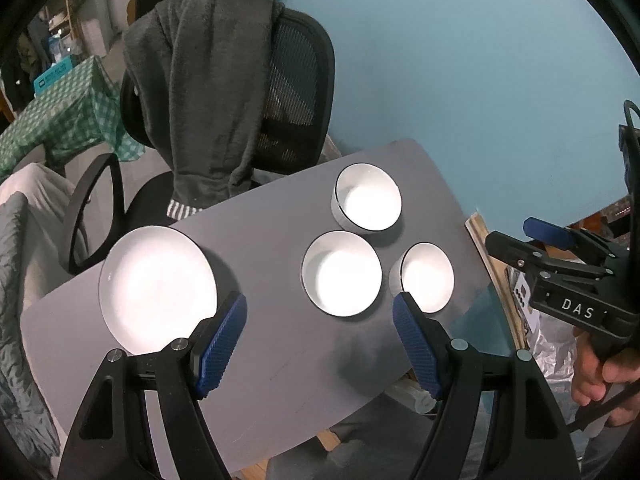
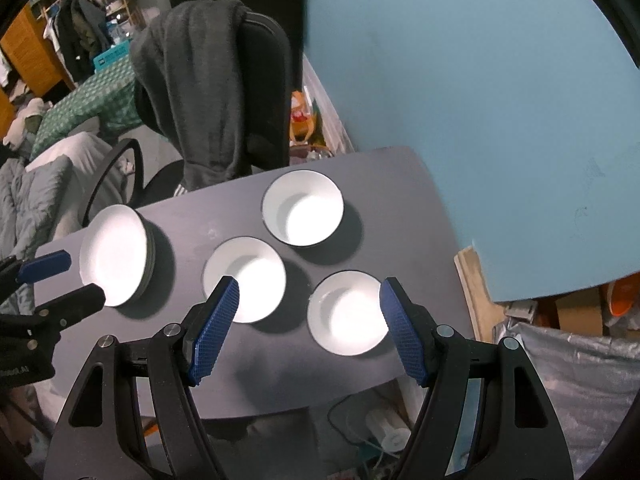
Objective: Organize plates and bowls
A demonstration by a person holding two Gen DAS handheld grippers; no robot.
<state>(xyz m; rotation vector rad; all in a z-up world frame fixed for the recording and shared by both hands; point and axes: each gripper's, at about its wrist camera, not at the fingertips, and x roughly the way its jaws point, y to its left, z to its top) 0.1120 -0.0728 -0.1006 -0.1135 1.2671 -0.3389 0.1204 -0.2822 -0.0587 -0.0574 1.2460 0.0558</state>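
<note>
A stack of white plates [image 1: 156, 288] [image 2: 114, 256] sits at the left of the grey table [image 1: 296, 344] [image 2: 400, 208]. Three white bowls stand to its right: a far bowl [image 1: 368, 196] [image 2: 303, 213], a middle bowl [image 1: 341, 273] [image 2: 244, 279] and a near right bowl [image 1: 427, 277] [image 2: 347, 312]. My left gripper [image 1: 320, 308] is open and empty, above the table between the plates and the middle bowl. My right gripper [image 2: 310, 290] is open and empty, above the near right bowl; it also shows in the left wrist view [image 1: 520, 240].
A black office chair [image 1: 280, 92] [image 2: 264, 92] draped with a dark grey garment stands behind the table. A blue wall [image 1: 460, 60] is on the right. A wooden board [image 1: 492, 280] and silver foil bags [image 2: 568, 380] lie off the table's right edge.
</note>
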